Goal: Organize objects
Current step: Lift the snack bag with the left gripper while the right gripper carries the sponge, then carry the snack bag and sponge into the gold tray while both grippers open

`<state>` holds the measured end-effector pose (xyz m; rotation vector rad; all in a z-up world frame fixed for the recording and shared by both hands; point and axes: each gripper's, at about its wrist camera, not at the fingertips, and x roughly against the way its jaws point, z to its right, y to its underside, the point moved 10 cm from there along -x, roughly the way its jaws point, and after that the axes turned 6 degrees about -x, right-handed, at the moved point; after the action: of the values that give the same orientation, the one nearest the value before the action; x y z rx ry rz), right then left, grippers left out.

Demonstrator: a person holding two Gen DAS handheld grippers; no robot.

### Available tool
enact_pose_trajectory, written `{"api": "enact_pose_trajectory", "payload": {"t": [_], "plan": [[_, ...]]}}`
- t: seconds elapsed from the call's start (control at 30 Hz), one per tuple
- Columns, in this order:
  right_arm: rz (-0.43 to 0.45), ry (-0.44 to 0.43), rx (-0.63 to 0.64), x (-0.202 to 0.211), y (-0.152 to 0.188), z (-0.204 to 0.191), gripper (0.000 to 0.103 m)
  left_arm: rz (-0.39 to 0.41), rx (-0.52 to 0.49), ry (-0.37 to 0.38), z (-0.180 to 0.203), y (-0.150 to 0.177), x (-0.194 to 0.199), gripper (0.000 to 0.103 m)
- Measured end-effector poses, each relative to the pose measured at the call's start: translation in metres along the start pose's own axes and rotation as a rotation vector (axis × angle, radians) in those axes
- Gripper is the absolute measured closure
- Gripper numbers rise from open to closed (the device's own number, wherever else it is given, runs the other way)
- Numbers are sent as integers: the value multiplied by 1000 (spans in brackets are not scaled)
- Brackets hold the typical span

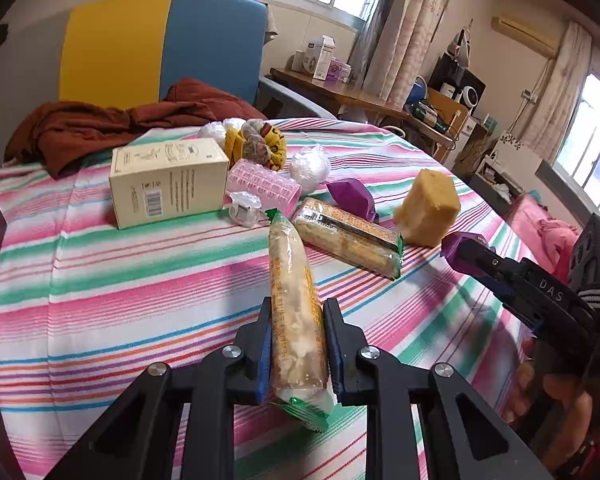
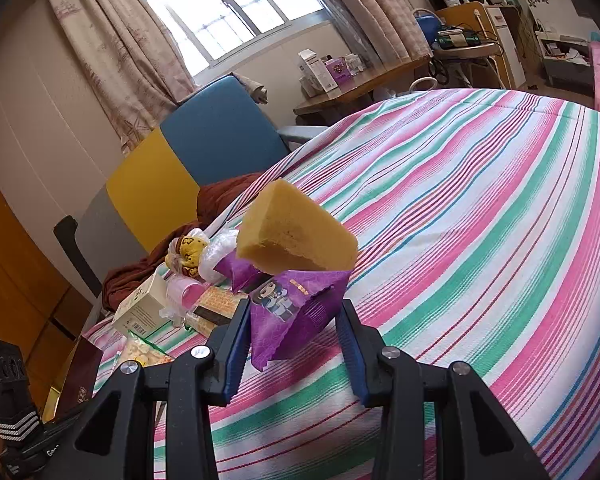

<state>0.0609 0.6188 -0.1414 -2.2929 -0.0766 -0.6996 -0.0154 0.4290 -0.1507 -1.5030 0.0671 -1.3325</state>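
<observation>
Clamped between both blue pads of left gripper point(image 1: 296, 354): long clear snack packet point(image 1: 296, 320) with green crimped ends, pale biscuit pieces visible inside, near end lying on striped cloth point(image 1: 140, 280), far end pointing straight ahead past fingertips. Jaws narrow, pressing packet on both sides. Just beyond packet tip, slightly right: second biscuit packet point(image 1: 348, 238), flat on cloth, angled across. Ahead and left of tips: cream carton point(image 1: 168, 180) on its side, barcode facing camera; pink hair roller point(image 1: 264, 186) touching its right end; small clear wrapped item point(image 1: 244, 208) just in front of roller. Further ahead: yellow patterned bundle in plastic point(image 1: 260, 144), white plastic ball point(image 1: 310, 166), purple wrapped sweet point(image 1: 352, 198). Rust-red garment point(image 1: 100, 128) heaped at far left edge of cloth, against blue-and-yellow chair back point(image 1: 160, 44). Right of left tool: right gripper point(image 2: 292, 340), closed on purple foil pouch point(image 2: 292, 312) with cartoon figure printed on it; pouch pinched between pads, held off cloth. Directly ahead of pouch: yellow sponge block point(image 2: 296, 236), resting on cloth per left wrist view; touching pouch or just apart, cannot tell. Right of right tool: bare striped cloth only. Bare fingers point(image 1: 540, 392) of person visible at right handle.
</observation>
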Motion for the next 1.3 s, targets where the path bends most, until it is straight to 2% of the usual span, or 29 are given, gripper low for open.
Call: {"api": "enact_pose_trajectory", "payload": {"t": [0.1, 0.4, 0.6, 0.87, 1.13, 1.3], "plan": [[7, 5, 15, 4, 0, -3, 61, 1, 28, 16, -5, 1, 4, 81], [2, -17, 60, 17, 10, -22, 61, 12, 27, 56, 0, 10, 23, 81], [11, -73, 29, 30, 15, -41, 61, 27, 52, 106, 4, 13, 42, 81], [-46, -148, 55, 36, 40, -86, 61, 86, 97, 131, -10, 10, 91, 81], [-136, -257, 131, 33, 79, -155, 61, 145, 165, 78, -54, 21, 142, 81], [-192, -334, 187, 30, 109, -207, 61, 193, 228, 17, -98, 31, 180, 81]]}}
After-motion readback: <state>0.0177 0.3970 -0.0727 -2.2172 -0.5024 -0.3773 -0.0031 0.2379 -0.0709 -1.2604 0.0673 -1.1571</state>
